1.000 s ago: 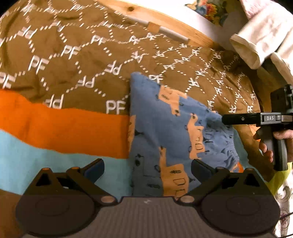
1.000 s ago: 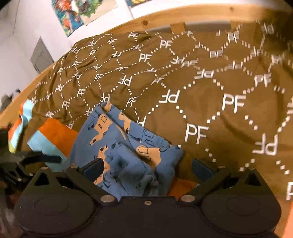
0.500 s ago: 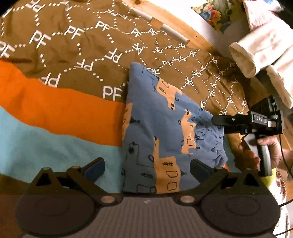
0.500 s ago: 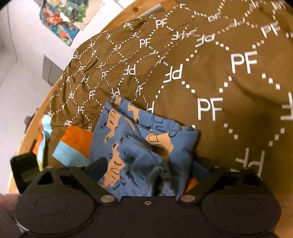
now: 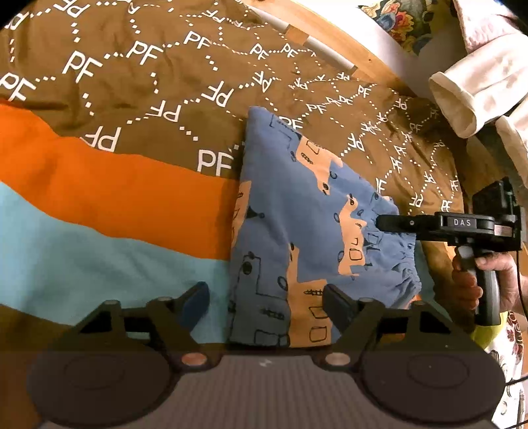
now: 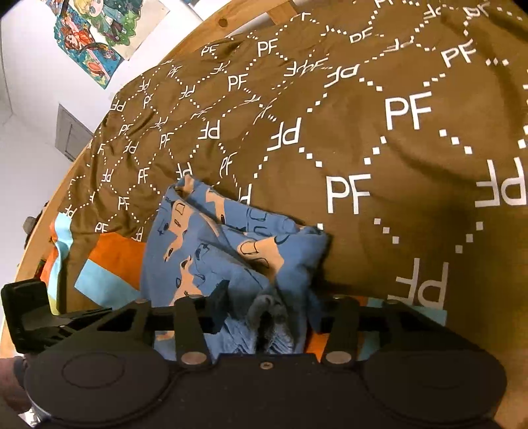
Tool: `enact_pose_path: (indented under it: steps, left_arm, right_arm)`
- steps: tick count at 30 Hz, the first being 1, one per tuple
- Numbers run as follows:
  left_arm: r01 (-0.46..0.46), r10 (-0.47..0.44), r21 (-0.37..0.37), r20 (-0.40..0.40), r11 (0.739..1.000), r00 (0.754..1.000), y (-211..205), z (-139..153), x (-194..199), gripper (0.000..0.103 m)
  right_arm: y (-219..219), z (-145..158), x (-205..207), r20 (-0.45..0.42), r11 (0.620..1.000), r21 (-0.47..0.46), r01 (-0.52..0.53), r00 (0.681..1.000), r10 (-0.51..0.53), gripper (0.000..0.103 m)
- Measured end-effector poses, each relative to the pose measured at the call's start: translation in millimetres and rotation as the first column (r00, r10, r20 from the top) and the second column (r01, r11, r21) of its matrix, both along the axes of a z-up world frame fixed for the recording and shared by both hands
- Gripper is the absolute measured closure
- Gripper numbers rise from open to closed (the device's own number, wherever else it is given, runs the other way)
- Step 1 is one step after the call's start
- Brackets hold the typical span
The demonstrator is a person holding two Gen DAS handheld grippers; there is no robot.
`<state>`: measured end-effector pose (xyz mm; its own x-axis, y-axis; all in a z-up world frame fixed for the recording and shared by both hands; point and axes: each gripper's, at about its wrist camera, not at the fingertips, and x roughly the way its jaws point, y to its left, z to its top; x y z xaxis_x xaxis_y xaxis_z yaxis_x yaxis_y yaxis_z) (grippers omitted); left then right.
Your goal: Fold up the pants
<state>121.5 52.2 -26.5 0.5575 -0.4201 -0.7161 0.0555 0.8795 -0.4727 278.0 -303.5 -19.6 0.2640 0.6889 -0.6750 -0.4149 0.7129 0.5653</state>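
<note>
Blue soft-knit pants with tan vehicle prints [image 5: 307, 231] lie folded into a rough rectangle at frame centre in the left wrist view, resting on a brown quilted bedspread with white dotted diamonds and "PF" letters [image 5: 148, 76], orange and light-blue bands at left. Left black plastic gripper [image 5: 265, 305] spread wide, holding nothing, its fingers straddling the lower edge of the pants. Right black gripper [image 6: 267, 307] at bottom centre of the right wrist view, fingers drawn in, pinching a bunched, gathered fold of the pants fabric; cloth wrinkled and puckered there. Wooden bed frame [image 5: 333, 31] curves along the upper right. Cream fabric hanging [image 5: 468, 95] at far right. Colourful cartoon poster [image 6: 95, 36] upper left on white wall.
</note>
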Motion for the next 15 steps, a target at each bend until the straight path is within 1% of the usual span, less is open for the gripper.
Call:
enact_pose_path:
  steps: [2, 3, 5, 6, 8, 9, 11, 15]
  left_arm:
    - [-0.006, 0.006, 0.001, -0.019, 1.0, 1.0, 0, 0, 1, 0.044]
    - [-0.007, 0.007, 0.005, -0.031, 1.0, 0.999, 0, 0, 1, 0.047]
    - [-0.005, 0.006, 0.026, -0.053, 1.0, 0.999, -2, 0, 3, 0.057]
    - [-0.003, 0.006, 0.044, -0.06, 0.999, 0.998, -5, 1, 4, 0.058]
    - [0.005, 0.0, 0.069, -0.071, 0.998, 0.997, -9, 4, 5, 0.066]
    - [0.006, 0.0, 0.08, -0.075, 0.997, 0.997, -11, 6, 6, 0.067]
    - [0.01, -0.002, 0.109, -0.078, 0.994, 0.997, -16, 9, 6, 0.072]
    - [0.024, -0.013, 0.164, -0.071, 0.986, 0.997, -24, 15, 5, 0.077]
  right_arm:
    - [3, 4, -4, 0.022, 1.0, -0.013, -0.009, 1.0, 0.01, 0.063]
    - [5, 5, -5, 0.031, 1.0, -0.022, -0.012, 0.999, 0.013, 0.065]
    - [7, 7, -7, 0.041, 0.999, -0.03, -0.01, 0.999, 0.011, 0.067]
    - [8, 7, -7, 0.041, 0.999, -0.034, -0.006, 0.999, 0.007, 0.068]
    - [9, 7, -8, 0.042, 0.999, -0.048, 0.008, 0.999, -0.006, 0.07]
    - [9, 7, -8, 0.045, 0.998, -0.054, 0.01, 0.999, -0.008, 0.071]
    - [13, 9, -10, 0.056, 0.997, -0.077, 0.018, 0.998, -0.014, 0.072]
    - [20, 14, -16, 0.088, 0.993, -0.119, 0.027, 0.996, -0.016, 0.073]
